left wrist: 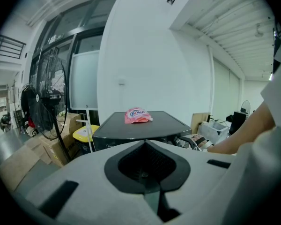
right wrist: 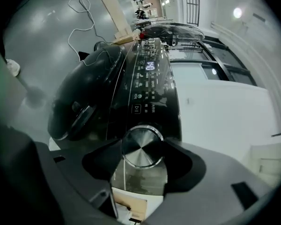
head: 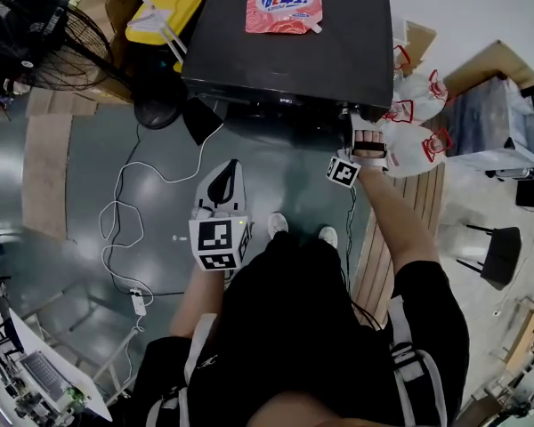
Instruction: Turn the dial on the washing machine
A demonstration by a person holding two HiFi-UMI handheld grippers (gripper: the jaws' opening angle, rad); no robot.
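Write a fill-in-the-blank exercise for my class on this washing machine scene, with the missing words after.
The pink pouch lies on top of the ____.
The right gripper has its jaws on either side of the silver ____.
The left gripper has its jaws ____ (open or shut).
Missing words: washing machine; dial; shut.

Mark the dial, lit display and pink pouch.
dial (right wrist: 141, 146), right gripper view, centre of its metal face.
lit display (right wrist: 150, 65), right gripper view, its glowing digits.
pink pouch (head: 285, 0), head view, middle of its label.

Dial looks brushed metal; washing machine glossy.
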